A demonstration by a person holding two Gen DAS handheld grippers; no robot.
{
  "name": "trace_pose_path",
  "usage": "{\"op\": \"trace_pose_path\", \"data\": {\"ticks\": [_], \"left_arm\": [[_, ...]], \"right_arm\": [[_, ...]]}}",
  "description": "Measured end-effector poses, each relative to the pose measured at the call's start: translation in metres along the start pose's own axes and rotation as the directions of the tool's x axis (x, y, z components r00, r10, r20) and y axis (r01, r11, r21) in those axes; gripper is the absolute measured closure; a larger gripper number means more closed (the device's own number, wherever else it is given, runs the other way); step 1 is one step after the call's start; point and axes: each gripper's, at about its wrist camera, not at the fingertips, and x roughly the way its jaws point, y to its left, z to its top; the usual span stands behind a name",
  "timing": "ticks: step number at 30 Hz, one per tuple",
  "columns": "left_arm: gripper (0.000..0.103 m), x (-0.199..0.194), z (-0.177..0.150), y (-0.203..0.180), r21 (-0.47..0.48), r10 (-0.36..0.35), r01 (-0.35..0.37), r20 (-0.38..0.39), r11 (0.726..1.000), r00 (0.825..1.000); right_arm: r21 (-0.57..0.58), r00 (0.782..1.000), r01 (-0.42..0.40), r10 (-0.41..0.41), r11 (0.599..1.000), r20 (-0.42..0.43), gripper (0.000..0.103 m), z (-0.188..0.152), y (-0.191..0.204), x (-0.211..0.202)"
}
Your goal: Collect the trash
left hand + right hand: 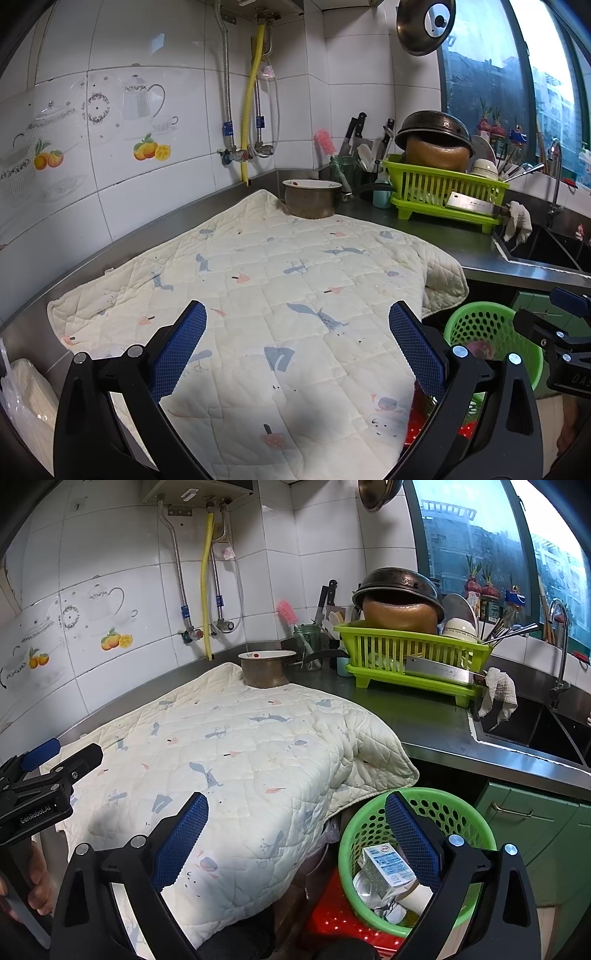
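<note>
Sitting in the green perforated basket [417, 853] at the near right, below the edge of the surface [436, 727], is the trash: a small milk carton [386, 869] lying tilted on top of crumpled clear plastic and a pale tube-like piece I cannot identify. The carton looks light and thin-walled, likely to crush if squeezed hard, so a gentle hold across its flat sides would suit it; the plastic beneath looks limp and slippery, best pinched at a fold. The basket itself seems light and fairly stiff, and its rim offers the firmest hold. It rests on something red [332, 919] beneath it.

The right gripper [295, 843] hangs just above the basket, its blue pads wide apart and holding nothing. The left gripper [297, 349] hovers over the quilted cloth [258, 280] to the left, jaws likewise spread and empty.

That cloth covers most of the surface and droops over its near edge beside the basket; I see no loose trash on it. Far behind stand a metal pot [312, 199] and a green dish rack [443, 184], with the sink [535, 731] at the far right.
</note>
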Motion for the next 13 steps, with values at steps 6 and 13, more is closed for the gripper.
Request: {"op": "trace_pose_path", "data": {"ticks": [6,13], "left_arm": [[0.005,-0.0001,0.0001,0.0008,-0.002,0.001,-0.001,-0.001,1.000,1.000],[0.005,0.0009,0.0002,0.0012,-0.004,0.008,-0.008,-0.002,1.000,1.000]], "right_arm": [[-0.005,1.000,0.000,0.000,1.000,0.001,0.010,0.0016,0.0029,0.0008],[-0.007,1.000,0.000,0.000,1.000,0.000,0.010,0.0016,0.0044,0.0009]]}}
